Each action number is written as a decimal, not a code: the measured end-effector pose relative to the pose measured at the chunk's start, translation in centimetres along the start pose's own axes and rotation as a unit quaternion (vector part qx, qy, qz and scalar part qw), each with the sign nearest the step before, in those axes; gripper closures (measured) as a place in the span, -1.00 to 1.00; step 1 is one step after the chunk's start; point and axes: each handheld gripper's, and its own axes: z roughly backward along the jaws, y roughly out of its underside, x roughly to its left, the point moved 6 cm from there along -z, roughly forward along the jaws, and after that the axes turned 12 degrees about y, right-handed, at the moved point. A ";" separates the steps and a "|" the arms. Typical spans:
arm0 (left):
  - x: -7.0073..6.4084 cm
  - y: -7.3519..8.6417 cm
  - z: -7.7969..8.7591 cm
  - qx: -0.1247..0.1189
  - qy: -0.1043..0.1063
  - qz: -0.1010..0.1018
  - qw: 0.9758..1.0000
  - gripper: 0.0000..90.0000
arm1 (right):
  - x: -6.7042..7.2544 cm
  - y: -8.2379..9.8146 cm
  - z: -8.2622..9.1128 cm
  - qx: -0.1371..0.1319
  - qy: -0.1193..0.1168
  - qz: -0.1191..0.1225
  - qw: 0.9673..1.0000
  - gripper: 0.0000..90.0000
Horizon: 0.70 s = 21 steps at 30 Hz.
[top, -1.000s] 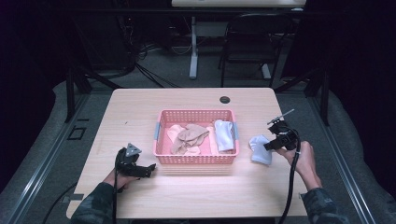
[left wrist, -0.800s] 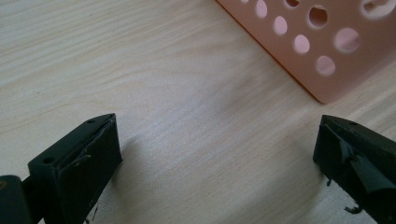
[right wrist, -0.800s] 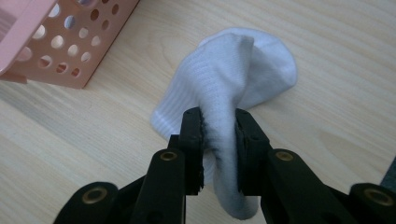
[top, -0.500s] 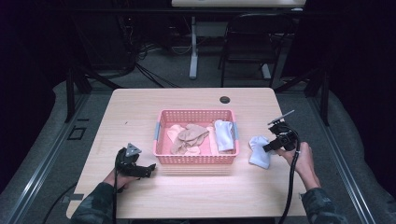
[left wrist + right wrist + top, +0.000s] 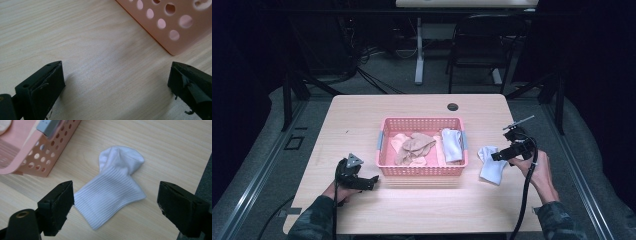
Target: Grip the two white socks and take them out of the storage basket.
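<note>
A white ribbed sock (image 5: pixel 491 164) (image 5: pixel 112 187) lies flat on the wooden table, just right of the pink basket (image 5: pixel 422 170) (image 5: pixel 22 157). My right gripper (image 5: pixel 498 156) (image 5: pixel 119 195) hovers over the sock. Its jaws have just been opening and now stand wide apart, clear of the cloth. My left gripper (image 5: pixel 371 181) (image 5: pixel 117 75) rests open on the table in front of the basket's left corner (image 5: pixel 172 27), with only bare wood between its jaws. Inside the basket are crumpled tan socks (image 5: pixel 414 145) and a folded white sock (image 5: pixel 452 144).
A round black cable hole (image 5: pixel 453 106) sits near the table's far edge. The table's right edge (image 5: pixel 205 177) runs close beside the sock. A chair (image 5: pixel 482 45) and desk legs stand on the dark floor beyond the table.
The right gripper's jaws have spread and let go of the white sock, which now lies spread on the table. The left gripper has stayed put.
</note>
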 end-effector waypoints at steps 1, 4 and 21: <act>0.0 0.0 0.0 0.000 0.000 0.001 1.000 -0.99 | 0.1 0.0 0.2 0.001 0.000 0.001 1.000 -0.76; 0.0 0.0 0.0 0.000 0.001 0.001 1.000 -0.99 | 0.1 -0.2 0.6 -0.009 -0.002 -0.002 1.000 -0.82; 0.0 0.0 0.0 0.000 0.001 0.001 1.000 -0.99 | 0.9 -1.3 3.5 -0.047 -0.009 0.015 0.999 -0.86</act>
